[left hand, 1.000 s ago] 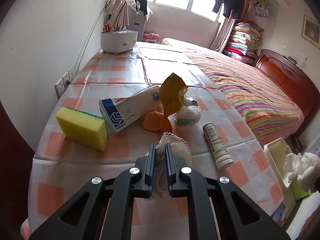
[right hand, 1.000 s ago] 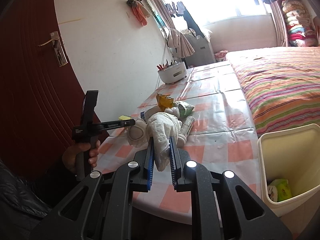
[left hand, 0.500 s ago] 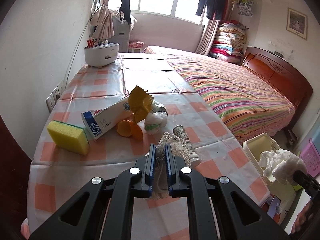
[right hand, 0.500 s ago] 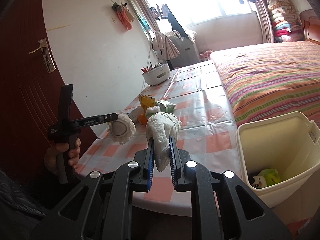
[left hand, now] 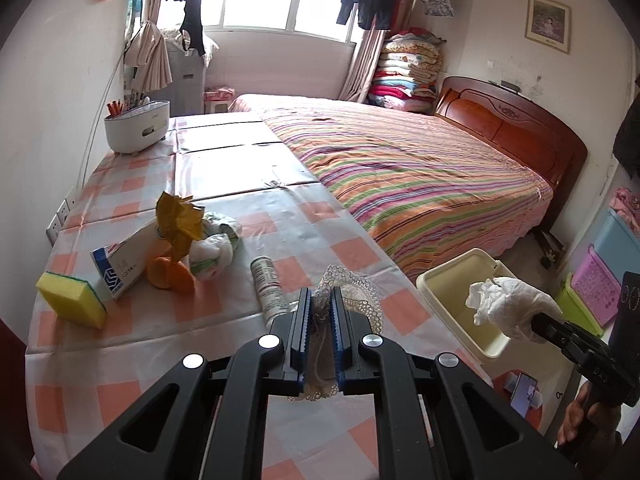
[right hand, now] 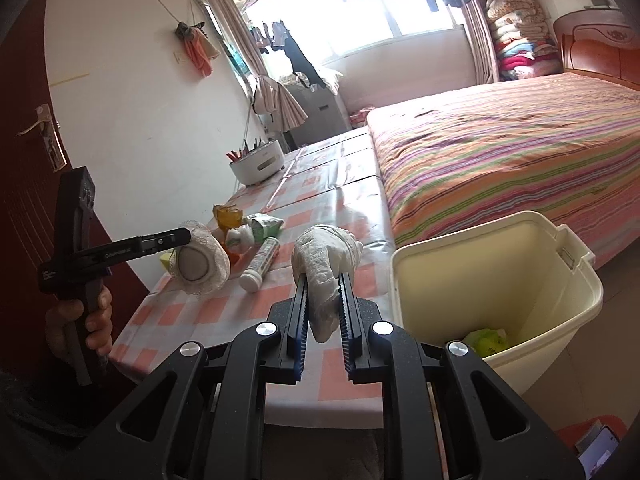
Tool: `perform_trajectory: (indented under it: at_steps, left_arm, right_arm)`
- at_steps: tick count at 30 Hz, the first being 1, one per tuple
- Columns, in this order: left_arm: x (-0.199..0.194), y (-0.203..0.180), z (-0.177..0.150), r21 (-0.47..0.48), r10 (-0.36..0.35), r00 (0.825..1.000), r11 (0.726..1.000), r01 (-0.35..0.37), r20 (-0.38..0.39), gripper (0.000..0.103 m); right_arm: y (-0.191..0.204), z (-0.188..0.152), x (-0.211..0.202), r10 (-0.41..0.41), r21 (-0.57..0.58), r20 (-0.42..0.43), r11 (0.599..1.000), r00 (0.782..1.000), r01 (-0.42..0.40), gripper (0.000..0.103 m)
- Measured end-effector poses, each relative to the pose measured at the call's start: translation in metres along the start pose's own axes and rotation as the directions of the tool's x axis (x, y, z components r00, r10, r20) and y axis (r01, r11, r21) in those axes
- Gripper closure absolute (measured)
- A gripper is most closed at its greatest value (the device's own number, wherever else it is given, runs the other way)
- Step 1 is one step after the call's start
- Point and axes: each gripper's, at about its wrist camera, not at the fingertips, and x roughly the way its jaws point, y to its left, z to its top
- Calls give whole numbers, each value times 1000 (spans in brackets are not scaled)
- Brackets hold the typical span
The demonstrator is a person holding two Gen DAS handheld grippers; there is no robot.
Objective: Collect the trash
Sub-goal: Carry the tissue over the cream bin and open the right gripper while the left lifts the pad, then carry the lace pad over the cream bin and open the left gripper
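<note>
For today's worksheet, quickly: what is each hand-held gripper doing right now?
Left hand-held gripper: closed on a lace-edged mask.
Right hand-held gripper: closed on a crumpled white tissue.

A crumpled white tissue wad (right hand: 326, 256) hangs clamped above the worktop edge beside the cream bin (right hand: 576, 280) (green scrap inside); a lace-edged mask (right hand: 200, 264) is held aloft.
</note>
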Motion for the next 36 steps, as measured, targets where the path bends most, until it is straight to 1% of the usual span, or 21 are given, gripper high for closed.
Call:
perform_trajectory:
  at_steps: [4,6,12,15,18,23,24,25,26,29,31,36]
  left_arm:
    - [1,-19,5,33,-27,1000,999,27,1,93]
    - [2,-28,8,47,-39,999,998,39,1,93]
    - [1,-49,15,89,-69,998,994,68,7,93]
    - [1,-57,17,98,-81,997,992,79,10,93]
    - [1,-63,20,100,-93,996,991,92,12,93]
    - [7,-74,23,119,-105,994,987,104,4,93]
    - [8,-77,23,123,-108,994,987,107,1,93]
    - [10,-80,24,126,-115,993,985,114,-4,93]
    - [12,-82,24,126,-121,993,985,121,-8,93]
    - [21,-91,26,132,-144,989,980,146,-24,93]
    - [26,-99,27,139,-155,987,978,158,-33,93]
    - [44,-124,30,166,-195,979,965,204,-66,93]
  right_arm:
    - [-14,1,-1,-46,9,5,999,999,46,89]
    - [-22,1,-2,-82,7,6,997,997,82,89]
    - [-43,4,-2,-175,-10,15,984,984,175,89]
    - [-55,5,1,-194,3,10,981,981,194,87]
    - [-62,8,6,-210,2,15,978,978,210,87]
    - [-71,9,15,-217,13,1,976,976,217,84]
    - [-73,9,14,-220,18,2,975,975,220,78]
    - [-75,9,13,-222,28,6,975,975,222,67]
    - [-77,9,12,-220,37,11,975,975,219,64]
    - [-78,9,1,-219,65,36,974,975,216,62]
    - [-78,8,-8,-223,85,55,972,973,218,58]
    - [-75,0,-33,-234,114,93,968,968,223,56]
